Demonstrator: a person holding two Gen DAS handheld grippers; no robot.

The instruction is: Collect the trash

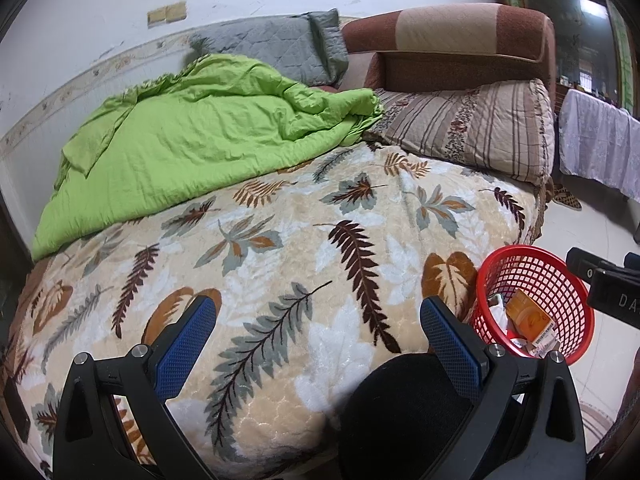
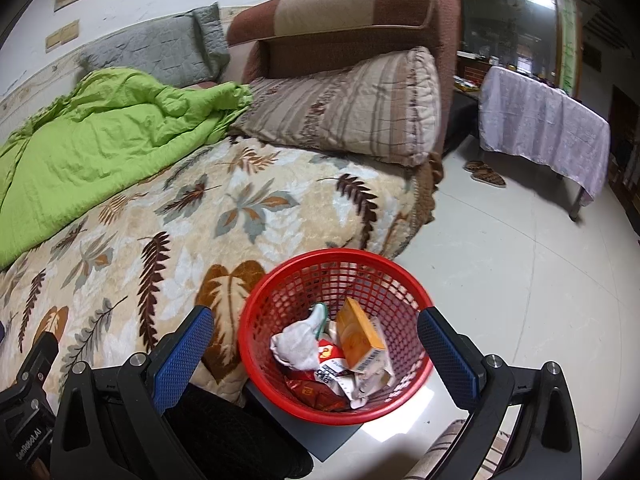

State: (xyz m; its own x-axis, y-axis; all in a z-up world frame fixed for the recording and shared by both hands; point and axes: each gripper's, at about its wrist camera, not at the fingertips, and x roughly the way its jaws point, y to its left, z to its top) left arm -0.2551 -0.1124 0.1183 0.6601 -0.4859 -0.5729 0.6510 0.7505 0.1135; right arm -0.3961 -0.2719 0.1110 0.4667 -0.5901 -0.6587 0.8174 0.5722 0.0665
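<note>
Bedside floor: red basket (image 2: 335, 336) trash jumbled, lower pieces hidden; tongs empty.

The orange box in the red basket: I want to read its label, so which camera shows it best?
The right wrist view: it looks down into the red basket, so the orange box shows its face and barcode among wrappers. The left wrist view catches the box only at the frame's edge, smaller and distorted.
</note>
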